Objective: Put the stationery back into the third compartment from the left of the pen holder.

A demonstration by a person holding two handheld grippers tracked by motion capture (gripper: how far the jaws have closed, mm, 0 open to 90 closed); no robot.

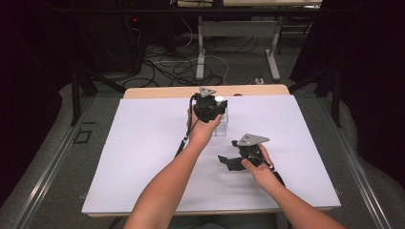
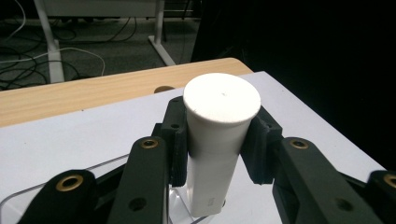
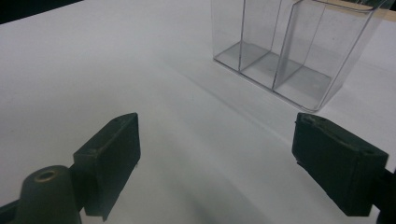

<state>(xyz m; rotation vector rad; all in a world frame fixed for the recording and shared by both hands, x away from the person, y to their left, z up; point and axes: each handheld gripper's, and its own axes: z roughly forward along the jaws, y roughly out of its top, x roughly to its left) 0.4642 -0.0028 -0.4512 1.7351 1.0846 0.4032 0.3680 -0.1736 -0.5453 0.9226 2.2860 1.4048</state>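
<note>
Our left claw [image 2: 219, 140] pinches the white tube [image 2: 219, 135] over the clear box [image 3: 289, 51] near the table's far edge, our right claw [image 3: 233, 163] spread wide; a tilted tube could catch a divider and tip the box.

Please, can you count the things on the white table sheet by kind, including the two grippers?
White tube: 1
Clear plastic organizer: 1
Grippers: 2, left gripper and right gripper
Total: 4

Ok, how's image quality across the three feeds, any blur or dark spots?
High view: surroundings dark, table evenly lit, detail soft. Left gripper view: white tube sharp, near jaws blurred, right background black. Right gripper view: clear box crisp with faint reflections, jaws soft.
</note>
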